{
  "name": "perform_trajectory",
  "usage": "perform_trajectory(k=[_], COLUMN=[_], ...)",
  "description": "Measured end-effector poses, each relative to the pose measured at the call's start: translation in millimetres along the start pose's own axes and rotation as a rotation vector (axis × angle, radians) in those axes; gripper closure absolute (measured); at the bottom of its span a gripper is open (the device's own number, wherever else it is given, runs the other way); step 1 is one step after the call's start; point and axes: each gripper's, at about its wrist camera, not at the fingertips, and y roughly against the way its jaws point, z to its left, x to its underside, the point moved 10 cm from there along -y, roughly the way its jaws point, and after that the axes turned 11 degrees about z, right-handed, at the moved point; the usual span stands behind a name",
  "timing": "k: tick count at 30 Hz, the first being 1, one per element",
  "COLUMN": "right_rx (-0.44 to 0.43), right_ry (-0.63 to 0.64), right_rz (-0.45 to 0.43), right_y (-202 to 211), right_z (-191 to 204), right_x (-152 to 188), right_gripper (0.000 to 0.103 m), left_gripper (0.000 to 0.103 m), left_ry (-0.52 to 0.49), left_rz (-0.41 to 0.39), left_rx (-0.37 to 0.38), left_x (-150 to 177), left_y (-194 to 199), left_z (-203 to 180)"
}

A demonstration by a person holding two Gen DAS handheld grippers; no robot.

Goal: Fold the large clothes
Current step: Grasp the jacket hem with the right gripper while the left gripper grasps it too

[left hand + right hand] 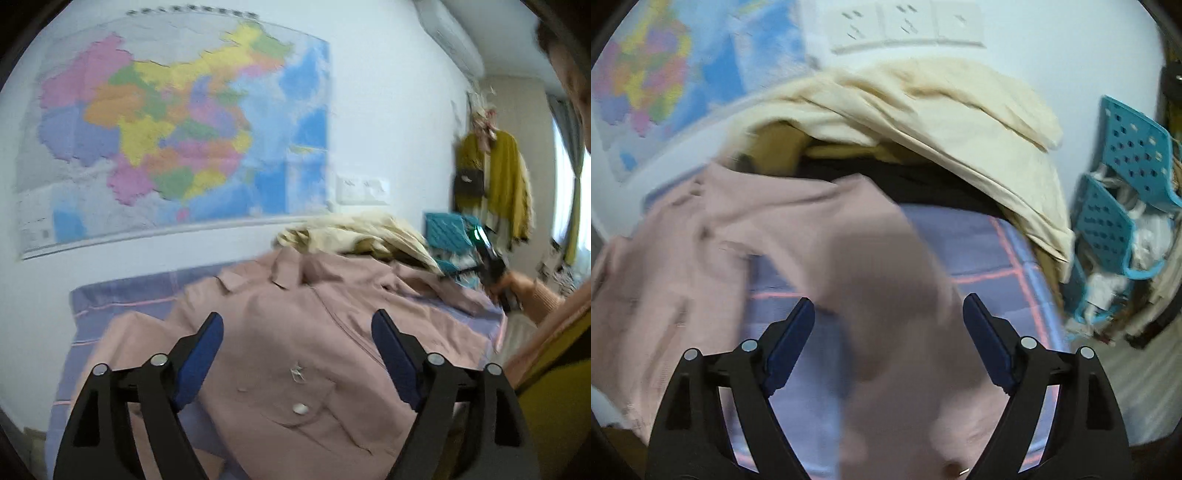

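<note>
Pink coat [295, 325] spread across the lavender checked bed sheet [122, 295], collar toward the far wall, one sleeve [879, 266] trailing off to the right; cream garment [923, 122] heaped at the far end, partly over the coat's shoulder

Left hand-held gripper [297, 332] spread wide above the coat's buttoned front, nothing between the jaws. Right hand-held gripper [888, 317] likewise spread, the sleeve lying between the blue pads [790, 339] but seemingly not pinched; both views smeared, so contact hard to confirm

Risks, as judged from here:
- Closing on the sleeve while blurred with motion: likely to catch one layer only, or the sheet with it, dragging the bedding into the fold
- Coat still rumpled near the collar: any fold made now would set in crooked
- Cream heap overlapping the shoulder: could get pulled along or block a flat fold
- Teal basket [1123, 192] close on the right: snag risk for a swinging sleeve
</note>
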Motion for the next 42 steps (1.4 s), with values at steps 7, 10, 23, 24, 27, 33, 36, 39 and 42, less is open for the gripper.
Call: perform_trajectory(k=[7, 10, 23, 24, 27, 33, 36, 39, 42], right_rx=[-0.082, -0.176, -0.484, -0.524, -0.610, -0.787, -0.897, -1.000, -1.064], right_ry=[0.069, 0.065, 0.093, 0.112, 0.165, 0.342, 0.430, 0.474, 0.487], right_rz=[0.100, 0.040, -0.238, -0.232, -0.230, -0.212, -0.122, 0.005, 0.110], right_y=[-22, 13, 203, 207, 222, 247, 231, 196, 153], right_z=[8, 9, 30, 42, 74, 155, 210, 263, 313], right_x=[11, -4, -32, -28, -24, -7, -2, 0, -7], right_gripper=[0.101, 0.101, 0.101, 0.101, 0.101, 0.101, 0.101, 0.101, 0.100], left_gripper=[0.023, 0.023, 0.060, 0.062, 0.076, 0.078, 0.077, 0.053, 0.049], left_ry=[-0.015, -0.029, -0.196, -0.205, -0.194, -0.089, -0.098, -0.107, -0.091], left_rz=[0.140, 0.178, 0.487, 0.519, 0.566, 0.478, 0.473, 0.452, 0.425], left_rx=[-0.097, -0.059, 0.184, 0.201, 0.209, 0.346, 0.376, 0.402, 0.334], left_x=[-7, -20, -65, -61, -61, -101, -103, -103, -104], left_y=[-53, -89, -328, -344, -378, -382, -373, -349, -321], left_z=[2, -6, -117, -125, -135, -146, -151, -134, -88])
